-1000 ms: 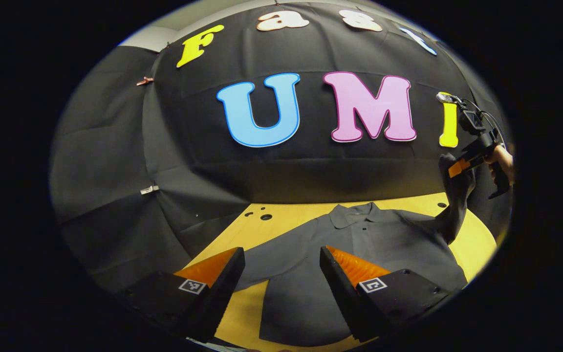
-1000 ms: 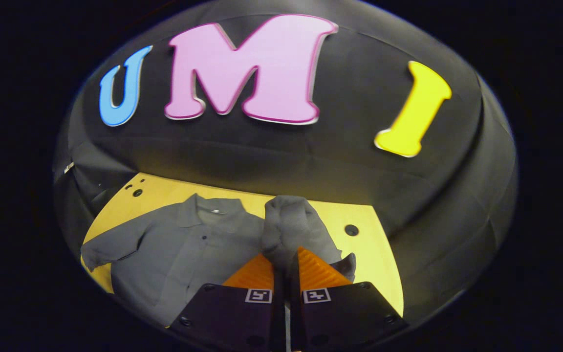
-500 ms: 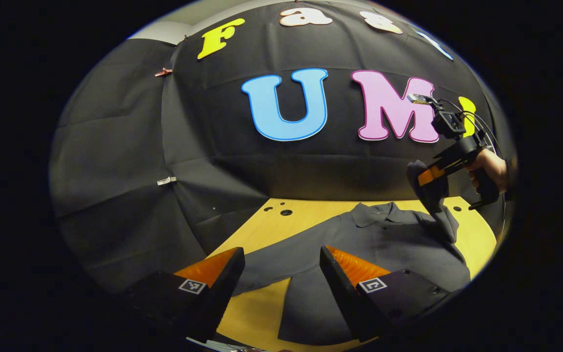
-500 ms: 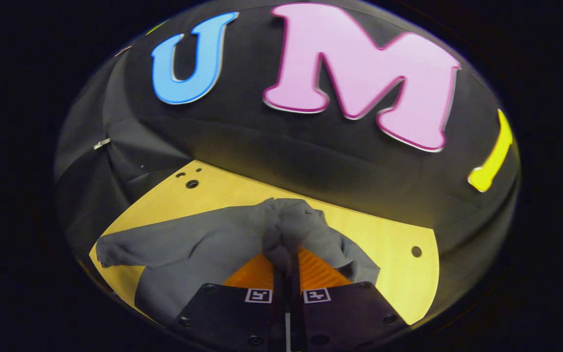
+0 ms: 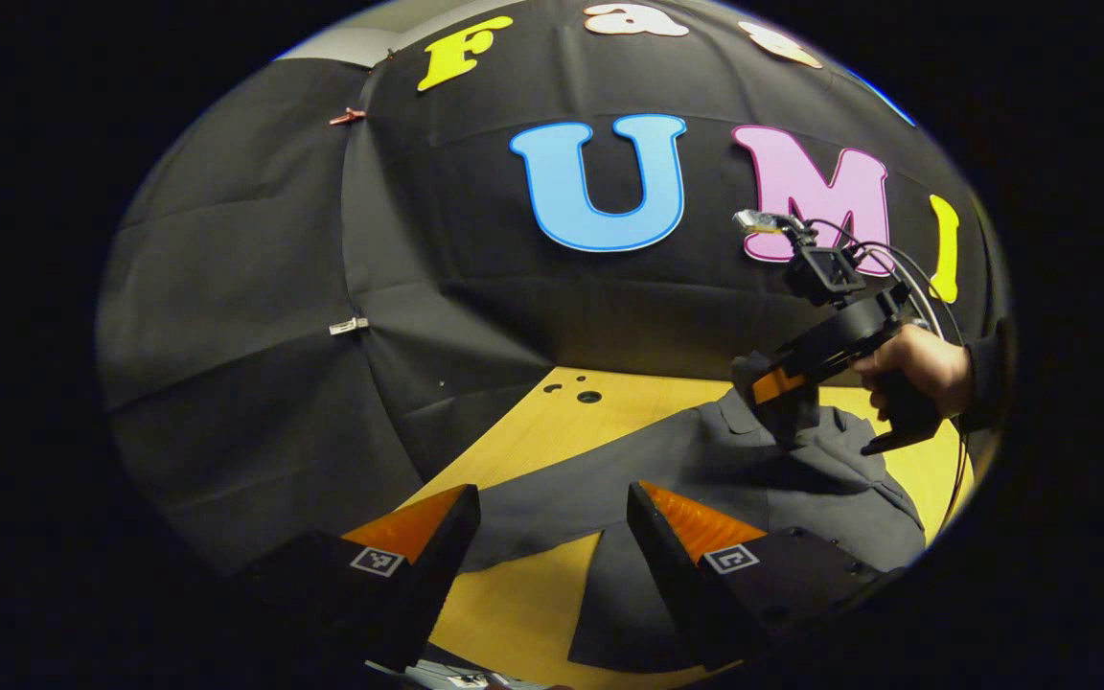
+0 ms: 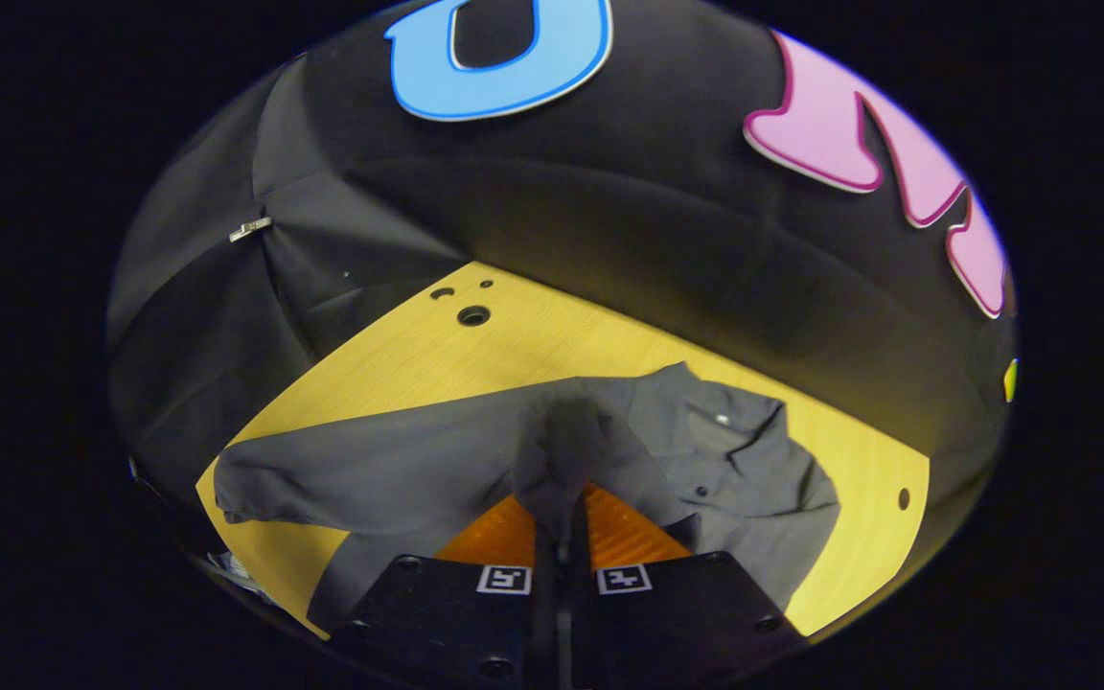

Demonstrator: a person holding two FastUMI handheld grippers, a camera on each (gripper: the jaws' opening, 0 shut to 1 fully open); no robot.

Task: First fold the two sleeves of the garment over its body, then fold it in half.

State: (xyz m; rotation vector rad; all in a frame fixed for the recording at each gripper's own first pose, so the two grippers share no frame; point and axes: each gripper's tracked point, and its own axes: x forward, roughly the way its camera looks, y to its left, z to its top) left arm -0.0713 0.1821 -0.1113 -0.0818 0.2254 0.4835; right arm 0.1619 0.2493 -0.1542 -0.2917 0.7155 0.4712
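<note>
Grey shirt sleeve is pinched in right gripper; left gripper gapes above it.

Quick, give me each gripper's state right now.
Left gripper: open, holding nothing, above the shirt.
Right gripper: shut on the shirt's sleeve, lifted over the body.

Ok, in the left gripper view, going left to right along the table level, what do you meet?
Booth wall → bare table with its holes → flat sleeve → shirt collar → right gripper pinching the other sleeve → hand holding it.
</note>
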